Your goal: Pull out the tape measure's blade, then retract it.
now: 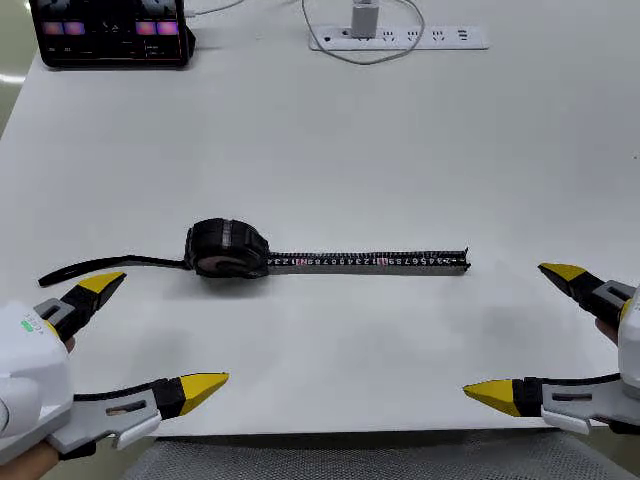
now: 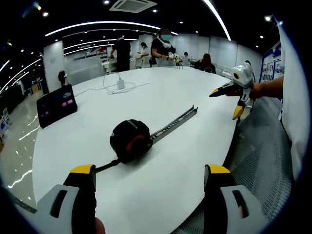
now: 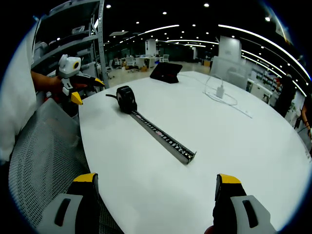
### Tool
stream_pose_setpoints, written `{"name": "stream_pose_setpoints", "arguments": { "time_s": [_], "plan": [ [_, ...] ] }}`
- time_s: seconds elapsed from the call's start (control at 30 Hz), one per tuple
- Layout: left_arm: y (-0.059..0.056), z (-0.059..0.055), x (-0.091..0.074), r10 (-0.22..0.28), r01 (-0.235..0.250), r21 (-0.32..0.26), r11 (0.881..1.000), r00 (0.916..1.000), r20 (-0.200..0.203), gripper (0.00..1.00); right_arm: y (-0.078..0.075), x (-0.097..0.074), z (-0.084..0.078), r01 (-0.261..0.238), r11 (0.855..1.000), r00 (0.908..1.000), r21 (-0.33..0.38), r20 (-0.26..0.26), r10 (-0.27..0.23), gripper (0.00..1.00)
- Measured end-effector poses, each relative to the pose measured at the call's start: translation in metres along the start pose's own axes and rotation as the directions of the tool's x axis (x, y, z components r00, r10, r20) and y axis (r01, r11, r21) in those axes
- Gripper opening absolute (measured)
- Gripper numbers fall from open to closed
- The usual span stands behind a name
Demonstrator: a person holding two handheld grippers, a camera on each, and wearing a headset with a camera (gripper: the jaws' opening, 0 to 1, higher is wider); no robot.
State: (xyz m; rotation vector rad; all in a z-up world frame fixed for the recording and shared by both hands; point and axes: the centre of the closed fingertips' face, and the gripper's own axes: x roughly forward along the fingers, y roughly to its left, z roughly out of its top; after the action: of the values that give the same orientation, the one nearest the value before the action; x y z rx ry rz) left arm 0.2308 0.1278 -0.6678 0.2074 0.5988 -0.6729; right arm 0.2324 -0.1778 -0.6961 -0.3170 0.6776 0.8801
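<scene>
1 tape measure [image 1: 228, 249], 2 tools [image 1: 173, 328] [image 1: 503, 328], 1 tablet [image 1: 110, 30], 1 pwr strip [image 1: 420, 38].

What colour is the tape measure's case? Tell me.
Black case with a reddish face; best in the left gripper view.

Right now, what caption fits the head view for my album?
Tape measure with its blade pulled out on a white table, left gripper and right gripper open nearby.

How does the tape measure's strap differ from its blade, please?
The strap is plain black and curves; the blade carries printed markings and runs straight. The strap leaves the case toward the left gripper, the blade toward the right gripper. Both lie on the white table.
</scene>
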Motion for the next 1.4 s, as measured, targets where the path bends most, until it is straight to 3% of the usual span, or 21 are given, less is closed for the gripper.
{"name": "stream_pose_setpoints", "arguments": {
  "time_s": [0.2,0.83,1.4],
  "plan": [
    [0.0,-0.001,0.004,0.002,-0.002,0.006,1.0,0.9999,-0.01,0.89,0.0,0.001,0.001,-0.004,1.0,1.0,-0.001,0.0,0.004,0.99],
    [0.005,0.015,0.028,-0.008,0.008,0.018,1.0,0.9999,0.007,0.88,-0.001,0.006,0.005,-0.016,1.0,0.9998,-0.001,0.009,0.016,0.99],
    [0.022,0.028,0.053,0.017,-0.017,0.001,1.0,0.9996,0.021,0.87,-0.003,0.007,0.005,-0.013,1.0,0.9999,-0.004,0.007,0.013,0.99]
  ]
}}
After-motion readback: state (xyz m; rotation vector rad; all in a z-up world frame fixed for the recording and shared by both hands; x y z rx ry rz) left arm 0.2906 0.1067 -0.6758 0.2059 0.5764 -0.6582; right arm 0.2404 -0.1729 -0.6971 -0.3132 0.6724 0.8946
